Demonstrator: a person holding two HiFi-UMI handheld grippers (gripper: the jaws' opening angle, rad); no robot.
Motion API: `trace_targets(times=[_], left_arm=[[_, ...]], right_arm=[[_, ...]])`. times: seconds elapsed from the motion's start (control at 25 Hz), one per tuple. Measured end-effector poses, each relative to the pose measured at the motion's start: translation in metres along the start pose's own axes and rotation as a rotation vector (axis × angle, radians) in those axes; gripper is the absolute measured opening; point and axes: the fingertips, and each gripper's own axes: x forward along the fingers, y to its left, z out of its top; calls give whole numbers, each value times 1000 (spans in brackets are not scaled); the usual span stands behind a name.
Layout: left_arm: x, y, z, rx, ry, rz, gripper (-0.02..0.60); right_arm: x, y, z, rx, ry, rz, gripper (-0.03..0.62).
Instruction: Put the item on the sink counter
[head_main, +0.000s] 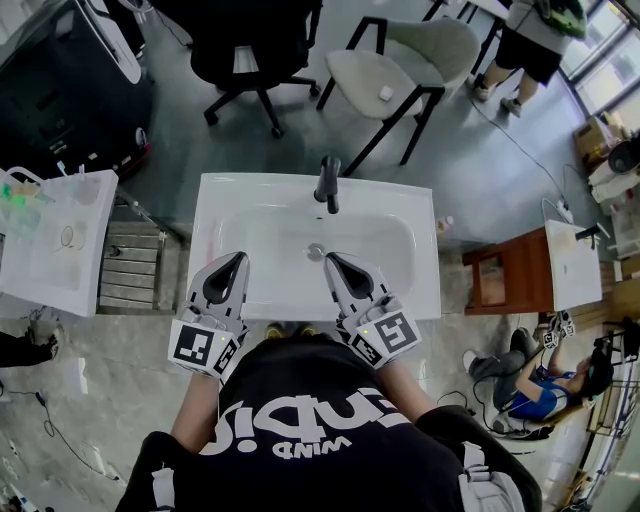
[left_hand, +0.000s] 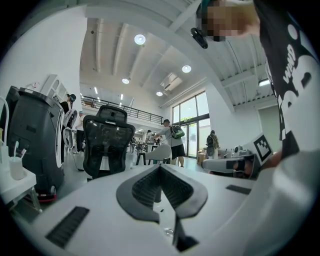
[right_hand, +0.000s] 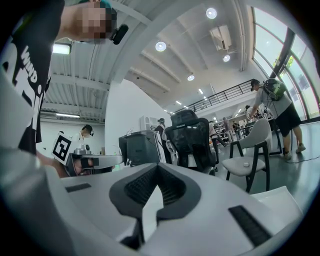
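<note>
The left claw (head_main: 240, 258) is shut tight. Its two tips touch and nothing is between them. It hangs level over the front of the white counter (head_main: 212, 235), just at the near edge of the sink bowl (head_main: 290, 225).

I see no item lying on the counter. Only the black tap (head_main: 328, 185) stands at its back, in the middle.

The right claw (head_main: 332, 260) is just beside the left one. It is shut too, tips together, and holds nothing.

Which thing is the item? The pictures do not say for sure. My best guess is the small white thing (head_main: 386, 93) on the seat of the pale chair (head_main: 425, 45). It lies past the tap, on the far side of the counter, well apart from both claws and a bit to the right of the right claw.

It looks little and flat, so I think it is light. It may be smooth and could slip out, so a claw should close on its two sides, near the middle, and not squeeze hard. I cannot tell if it is hard or soft.

There is also a tiny thing (head_main: 445, 222) just off the counter's right edge. It is too small to tell what it is.
</note>
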Motion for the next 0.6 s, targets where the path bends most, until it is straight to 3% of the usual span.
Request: trace_targets(times=[0.6], left_arm=[[-2,4,1,-20,-1,26,20]], right_arm=[[0,1,1,-1,1,11,18]])
